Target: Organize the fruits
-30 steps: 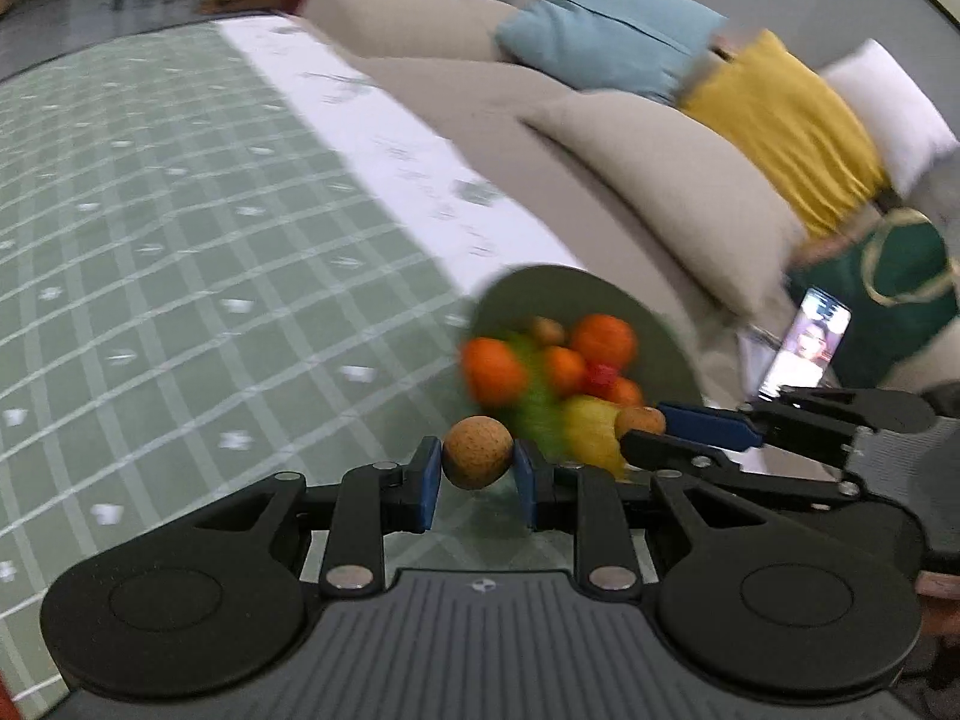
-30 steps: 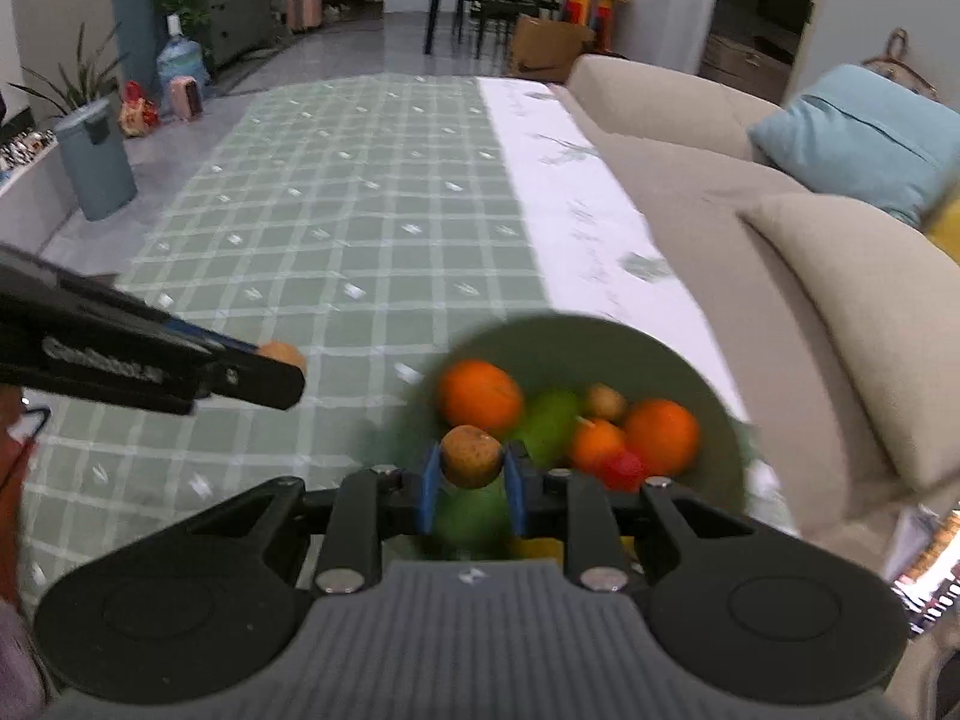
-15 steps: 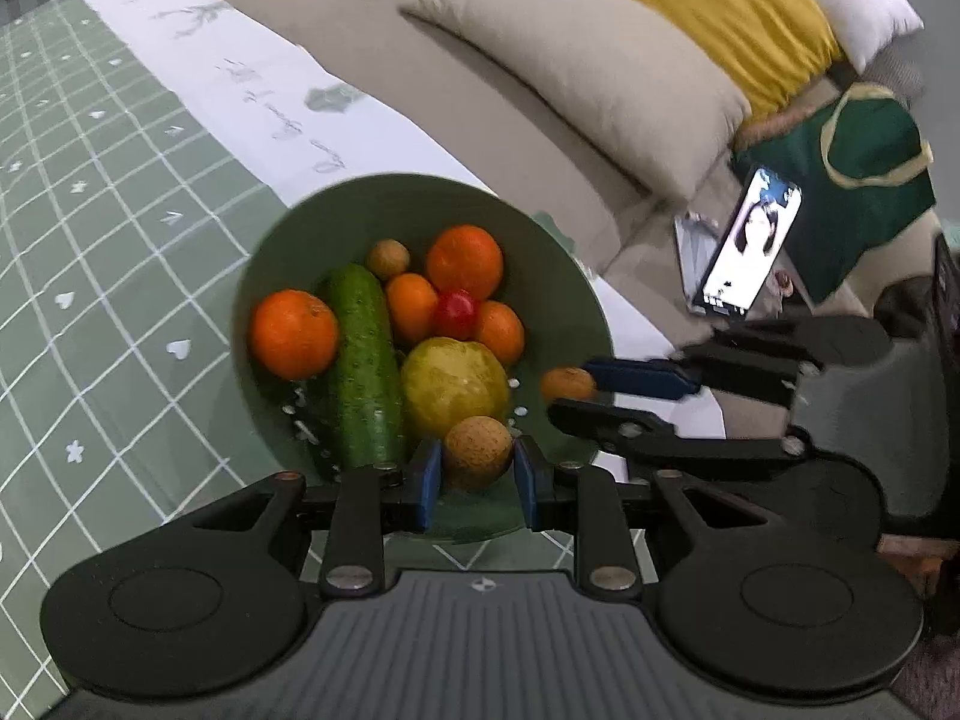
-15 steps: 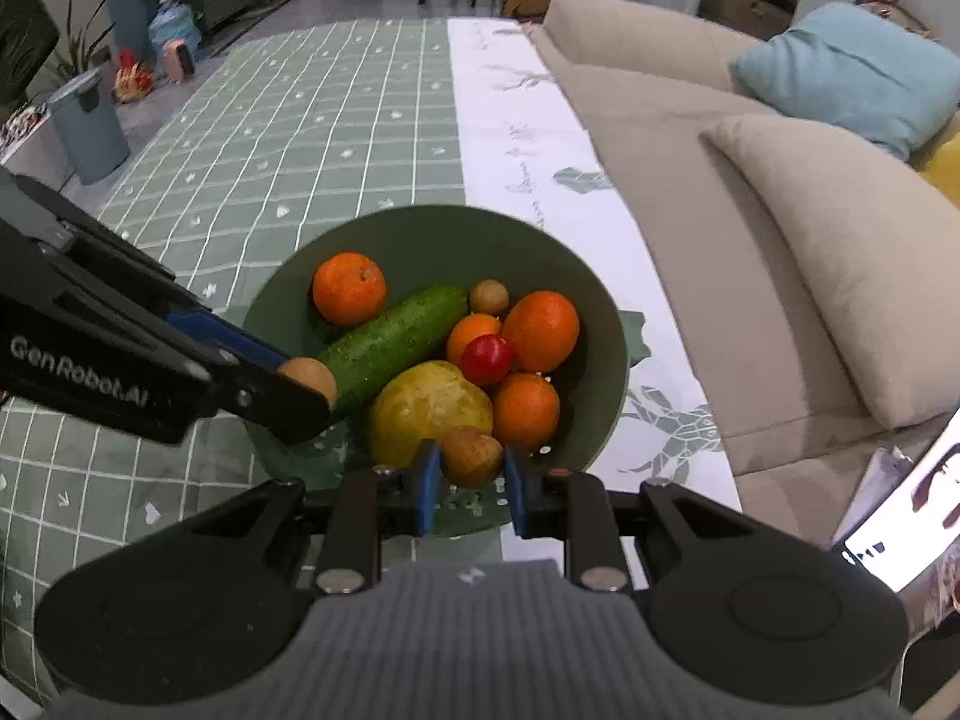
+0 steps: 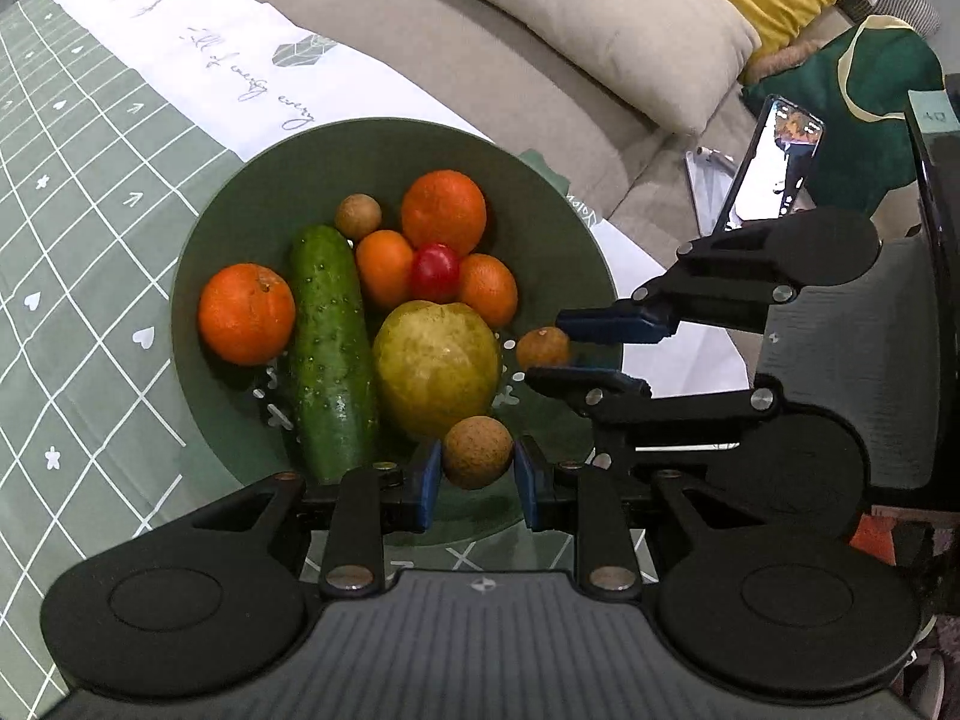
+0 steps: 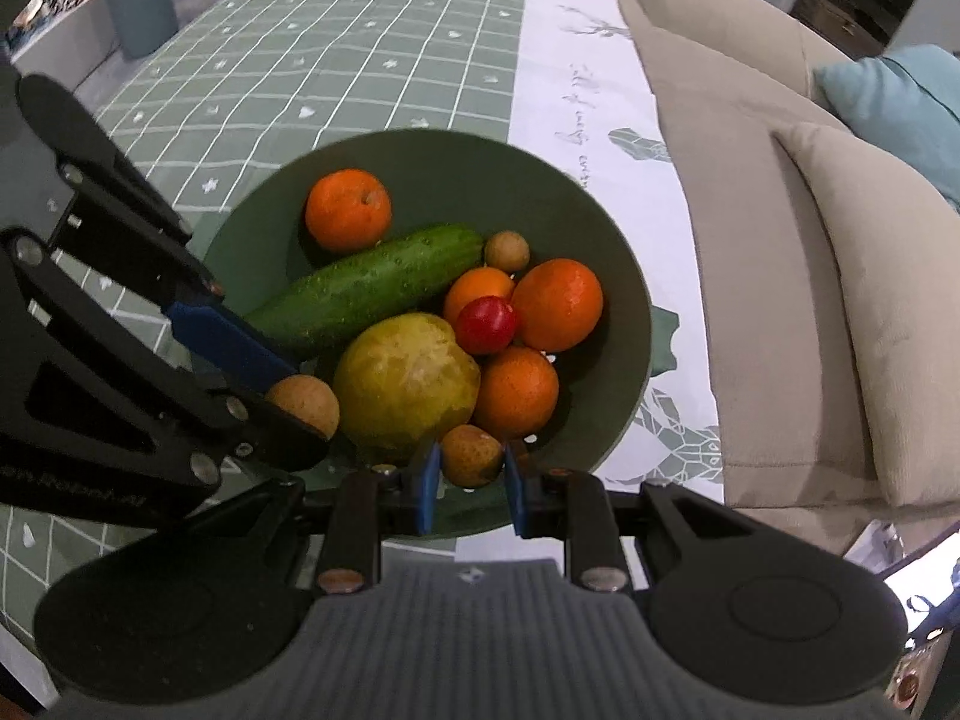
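Observation:
A dark green bowl (image 5: 540, 210) (image 6: 624, 300) sits on the checked tablecloth and holds several oranges, a cucumber (image 5: 329, 348) (image 6: 366, 288), a yellow-green round fruit (image 5: 437, 369) (image 6: 407, 378), a small red fruit (image 5: 434, 272) (image 6: 487, 324) and a loose brown longan (image 5: 358, 216) (image 6: 507, 251). My left gripper (image 5: 477, 469) is shut on a brown longan (image 5: 477, 451) over the bowl's near rim. My right gripper (image 6: 470, 474) is shut on another small brown longan (image 6: 470, 456), also over the near rim. Each gripper appears in the other's view, fruit between its blue pads (image 5: 612, 324) (image 6: 228, 336).
A beige sofa with beige (image 5: 600, 18), yellow and dark green cushions runs along the table's right side. A lit phone (image 5: 774, 162) stands propped there. A grey bin (image 6: 141, 12) stands on the floor beyond the table's far left. The tablecloth (image 6: 360, 48) stretches away behind the bowl.
Both grippers have come down and forward over the bowl, tilting more steeply. The bowl now fills the middle of both views. Each longan stays gripped.

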